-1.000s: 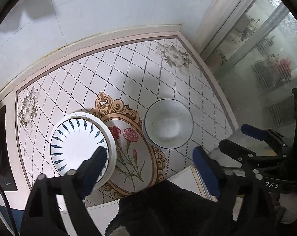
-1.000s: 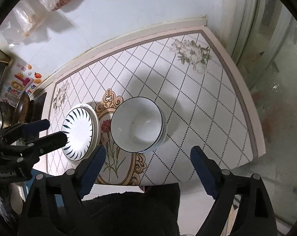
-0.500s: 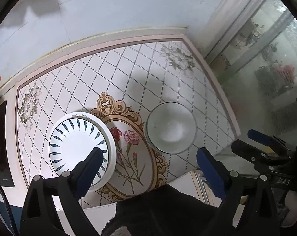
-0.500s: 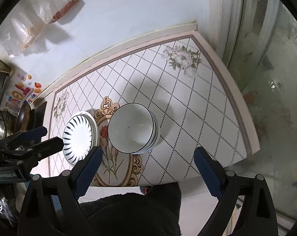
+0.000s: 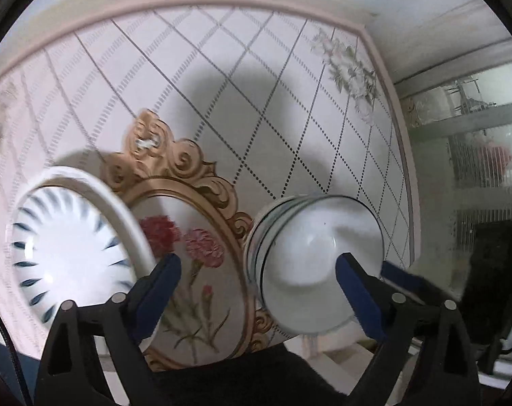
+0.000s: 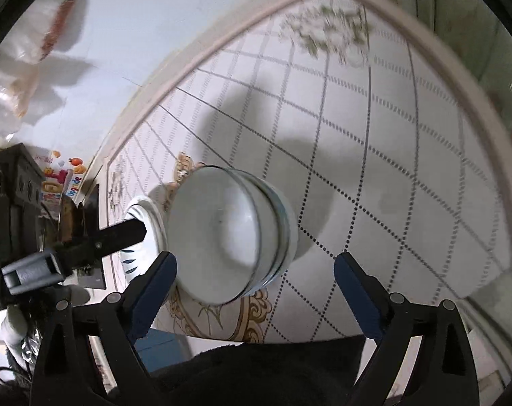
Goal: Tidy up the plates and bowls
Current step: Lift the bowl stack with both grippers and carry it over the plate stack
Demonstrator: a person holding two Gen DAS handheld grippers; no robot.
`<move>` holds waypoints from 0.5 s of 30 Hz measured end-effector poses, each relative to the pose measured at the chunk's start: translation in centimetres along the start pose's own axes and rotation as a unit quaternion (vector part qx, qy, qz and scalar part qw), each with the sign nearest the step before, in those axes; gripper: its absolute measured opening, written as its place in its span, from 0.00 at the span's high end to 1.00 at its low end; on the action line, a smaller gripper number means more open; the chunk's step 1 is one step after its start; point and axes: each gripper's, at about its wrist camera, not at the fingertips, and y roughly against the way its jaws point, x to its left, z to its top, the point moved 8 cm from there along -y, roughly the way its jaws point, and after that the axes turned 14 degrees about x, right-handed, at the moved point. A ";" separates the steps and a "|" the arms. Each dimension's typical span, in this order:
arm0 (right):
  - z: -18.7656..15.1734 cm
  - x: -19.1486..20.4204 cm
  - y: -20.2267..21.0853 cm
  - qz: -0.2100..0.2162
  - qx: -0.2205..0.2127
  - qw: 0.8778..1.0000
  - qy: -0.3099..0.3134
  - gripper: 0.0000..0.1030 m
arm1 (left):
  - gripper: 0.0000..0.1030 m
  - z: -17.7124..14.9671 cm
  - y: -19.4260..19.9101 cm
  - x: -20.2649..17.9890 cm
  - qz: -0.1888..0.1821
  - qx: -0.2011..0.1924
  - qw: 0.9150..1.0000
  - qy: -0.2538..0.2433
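A stack of white bowls with dark rims [image 5: 310,264] stands on the patterned table; it also shows in the right wrist view [image 6: 229,237]. To its left lies a stack of white plates with blue dashes [image 5: 69,247], partly hidden in the right wrist view [image 6: 144,213]. My left gripper [image 5: 256,291] is open and empty, low over the table between plates and bowls. My right gripper [image 6: 256,280] is open and empty, just in front of the bowls. The left gripper also shows in the right wrist view [image 6: 69,253].
The table top [image 5: 222,84] has a diamond pattern and a gold-framed flower medallion [image 5: 195,247]. A white wall [image 6: 137,17] runs behind, with plastic bags [image 6: 25,67] hanging. A glass door [image 5: 476,169] is at the right. Dark kitchenware [image 6: 15,203] stands at the left.
Both grippers have dropped and moved in toward the table; plates and bowls now look much larger. Both views are motion-blurred. Both stay open.
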 end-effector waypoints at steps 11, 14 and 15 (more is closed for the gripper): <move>2.3 -2.8 -6.4 0.111 0.039 0.992 -0.051 0.07 | 0.24 1.5 -5.9 0.4 -0.080 0.071 0.994 0.022; 2.7 -3.2 -7.1 0.129 0.042 0.989 -0.058 0.07 | 0.37 1.3 -6.2 0.0 -0.093 0.073 0.993 0.016; 2.7 -3.2 -7.2 0.131 0.043 0.989 -0.058 0.09 | 0.44 1.2 -6.3 -0.1 -0.093 0.073 0.993 0.013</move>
